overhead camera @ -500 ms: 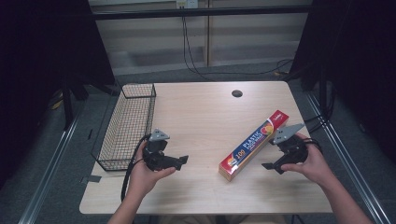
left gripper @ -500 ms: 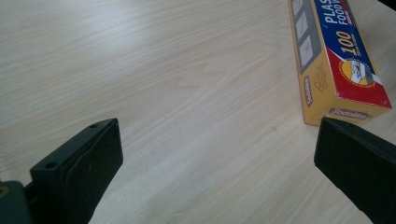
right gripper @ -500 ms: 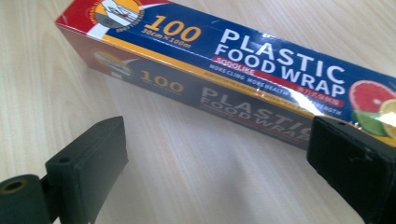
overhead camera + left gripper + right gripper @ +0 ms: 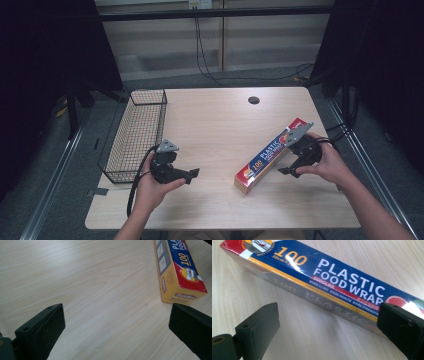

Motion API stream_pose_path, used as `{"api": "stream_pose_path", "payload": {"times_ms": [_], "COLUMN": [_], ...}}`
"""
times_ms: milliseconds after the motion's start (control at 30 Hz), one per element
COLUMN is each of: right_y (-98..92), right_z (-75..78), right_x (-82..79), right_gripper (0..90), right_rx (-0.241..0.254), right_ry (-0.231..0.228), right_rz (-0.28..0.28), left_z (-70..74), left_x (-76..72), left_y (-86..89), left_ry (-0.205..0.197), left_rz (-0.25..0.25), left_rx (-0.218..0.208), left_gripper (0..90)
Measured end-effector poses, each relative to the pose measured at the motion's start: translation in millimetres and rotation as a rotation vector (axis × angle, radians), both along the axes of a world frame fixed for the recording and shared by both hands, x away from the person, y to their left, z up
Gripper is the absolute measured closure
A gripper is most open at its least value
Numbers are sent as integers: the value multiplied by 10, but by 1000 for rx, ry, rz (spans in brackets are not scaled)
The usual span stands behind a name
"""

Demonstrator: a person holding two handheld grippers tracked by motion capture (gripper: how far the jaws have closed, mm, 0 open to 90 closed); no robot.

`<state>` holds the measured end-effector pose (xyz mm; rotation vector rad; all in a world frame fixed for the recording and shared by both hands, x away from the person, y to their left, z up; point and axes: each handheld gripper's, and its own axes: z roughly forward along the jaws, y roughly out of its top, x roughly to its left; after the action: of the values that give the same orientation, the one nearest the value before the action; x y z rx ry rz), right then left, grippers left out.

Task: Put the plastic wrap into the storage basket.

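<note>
I see the plastic food wrap box [image 4: 272, 156] lying on the bench [image 4: 220, 125] at lower right of the high view, its long axis running diagonally from lower left to upper right. My right hand-held gripper [image 4: 289, 170] sits just beside it, jaws wide, gripping nothing. My left hand-held gripper [image 4: 192, 174], equally wide and empty, is well apart, so I judge the right nearer.

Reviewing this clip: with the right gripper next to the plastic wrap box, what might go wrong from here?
1. The right gripper is open and close beside the plastic food wrap box; one jaw sits against the box's far end, so it may nudge or spin the box rather than grip it.
2. The box is long; gripped near one end, it may tip or slip.
3. The wire basket overhangs the table edge at its left, so a drop there might unsettle it.
</note>
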<state>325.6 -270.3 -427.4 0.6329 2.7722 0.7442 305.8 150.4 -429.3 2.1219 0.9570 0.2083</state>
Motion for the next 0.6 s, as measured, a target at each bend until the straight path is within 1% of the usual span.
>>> {"api": "stream_pose_path", "payload": {"times_ms": [67,100,167,200,300,367,400,433,467,533,600], "right_y": [1,5,4,15,34,57,64,70,76,81,80], "right_z": [1,3,1,-5,-15,-23,-23,-25,-25,-29,-37], "right_x": [21,71,98,139,203,237,256,276,290,322,346], "right_gripper": [38,35,31,25,21,21,21,20,19,17,16], "right_rx": [0,-11,-16,-32,-48,-62,-69,-65,-67,-78,-80], "right_ry": [-3,-6,-9,-16,-24,-20,-22,-24,-16,-19,-12], "right_rz": [7,16,22,26,33,44,58,68,70,87,89], "left_z": [-5,-9,-13,-19,-30,-39,-40,-45,-45,-45,-47], "left_x": [-5,-4,-6,-6,-4,-1,0,11,13,14,11], "left_y": [-9,-14,-19,-22,-32,-34,-35,-33,-32,-30,-31], "left_ry": [5,6,7,7,15,16,17,20,19,22,23], "left_rz": [0,-5,-4,-13,-13,-17,-15,-25,-24,-26,-26], "left_rx": [3,13,9,17,17,15,22,23,25,26,23], "left_gripper": [10,12,12,18,20,21,22,24,24,26,28]}}
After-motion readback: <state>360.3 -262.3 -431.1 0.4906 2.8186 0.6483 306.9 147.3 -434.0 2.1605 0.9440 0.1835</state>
